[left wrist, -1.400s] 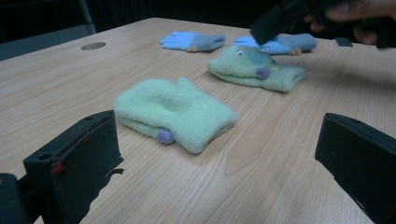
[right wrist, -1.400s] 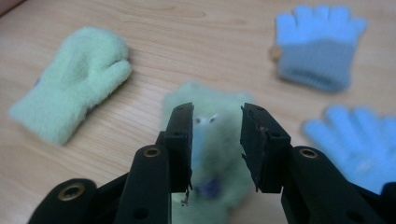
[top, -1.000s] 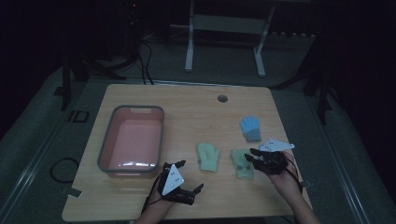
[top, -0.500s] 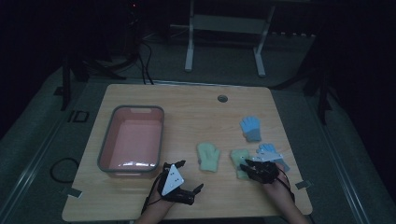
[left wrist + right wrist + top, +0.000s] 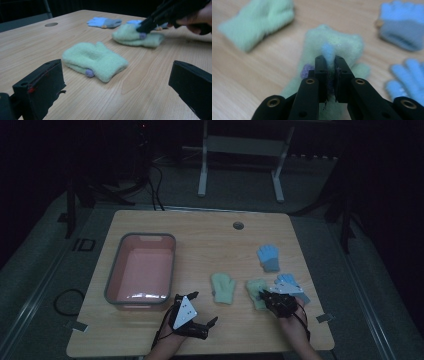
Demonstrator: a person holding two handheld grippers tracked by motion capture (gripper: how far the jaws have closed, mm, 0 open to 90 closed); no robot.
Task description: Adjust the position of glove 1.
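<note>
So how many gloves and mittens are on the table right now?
4: one green mitten mid-table, a second green mitten pinched in the right tongs, one blue glove further back, another blue glove partly behind the right tongs.

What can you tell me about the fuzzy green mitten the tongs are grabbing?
The pinched green mitten is soft and fleecy, pale mint, with a small purple button near its cuff. It lies flat on the wooden table, to the right of its matching mitten. The right tongs have just been closing and now pinch a little fold of its fabric, pulled up between the black jaws. Two blue gloves lie close by; whether the nearer one touches it is hard to tell.
</note>
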